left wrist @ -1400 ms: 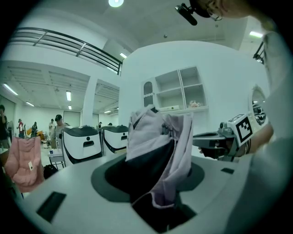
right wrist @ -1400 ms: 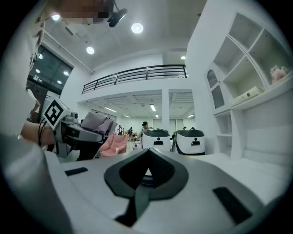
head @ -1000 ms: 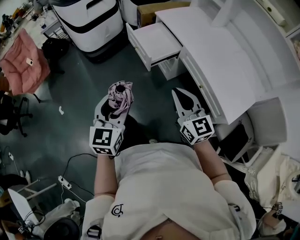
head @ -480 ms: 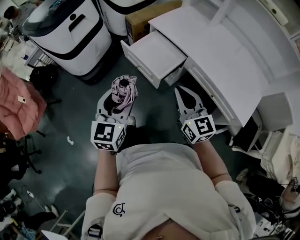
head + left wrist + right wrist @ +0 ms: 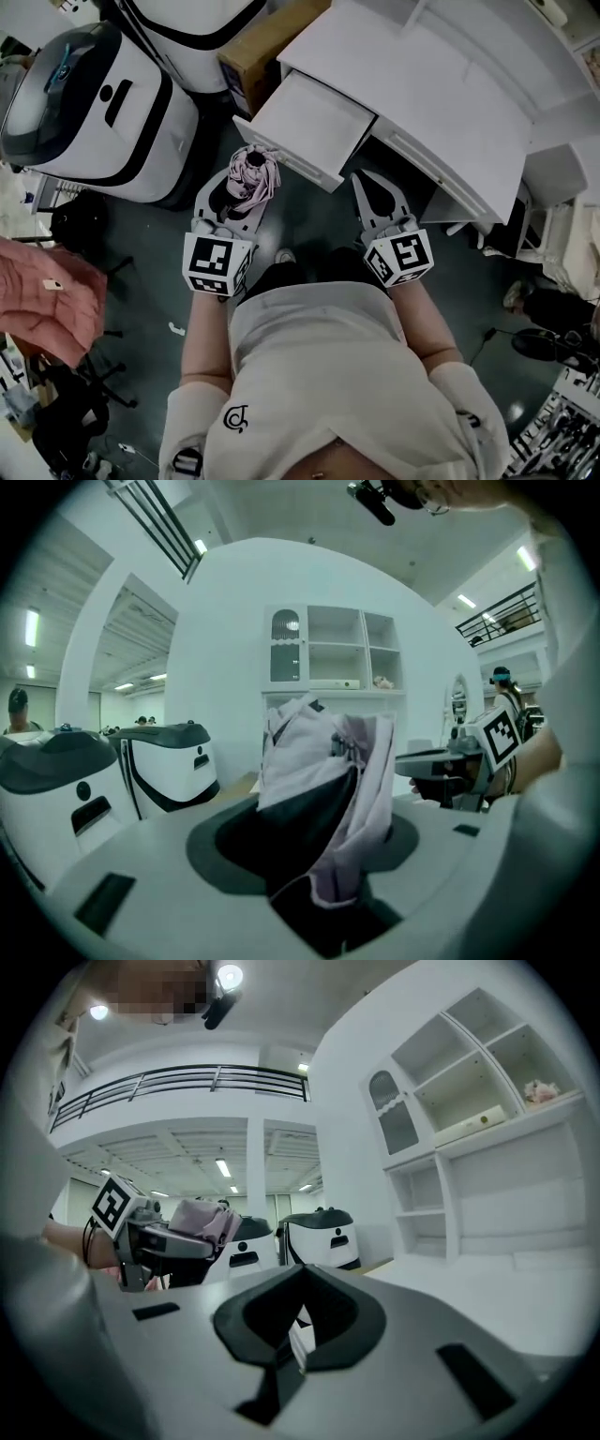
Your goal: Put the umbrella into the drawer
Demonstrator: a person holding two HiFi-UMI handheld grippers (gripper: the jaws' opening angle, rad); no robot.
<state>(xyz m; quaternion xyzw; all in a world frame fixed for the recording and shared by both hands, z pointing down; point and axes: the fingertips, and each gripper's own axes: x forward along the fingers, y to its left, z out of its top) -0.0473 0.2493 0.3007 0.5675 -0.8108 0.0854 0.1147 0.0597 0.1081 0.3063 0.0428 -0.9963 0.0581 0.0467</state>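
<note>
A folded pink umbrella (image 5: 251, 176) stands between the jaws of my left gripper (image 5: 242, 184), which is shut on it. In the left gripper view its pale fabric and dark folds (image 5: 323, 789) fill the gap between the pads. The white drawer (image 5: 302, 127) is pulled out of the desk, looks empty, and lies just beyond both grippers, up and right of the umbrella. My right gripper (image 5: 362, 182) is level with the left one, near the drawer's front corner, with its tips together and nothing held (image 5: 300, 1274).
The white desk (image 5: 450, 103) with shelves runs to the right. A large white and black machine (image 5: 94, 103) stands left, with a cardboard box (image 5: 262, 56) behind the drawer. A pink garment (image 5: 47, 300) lies on a chair at lower left. Dark floor below.
The person has turned and stepped toward the desk, so the open drawer now sits right in front of both grippers. The umbrella stays in the left gripper; the right stays shut.
</note>
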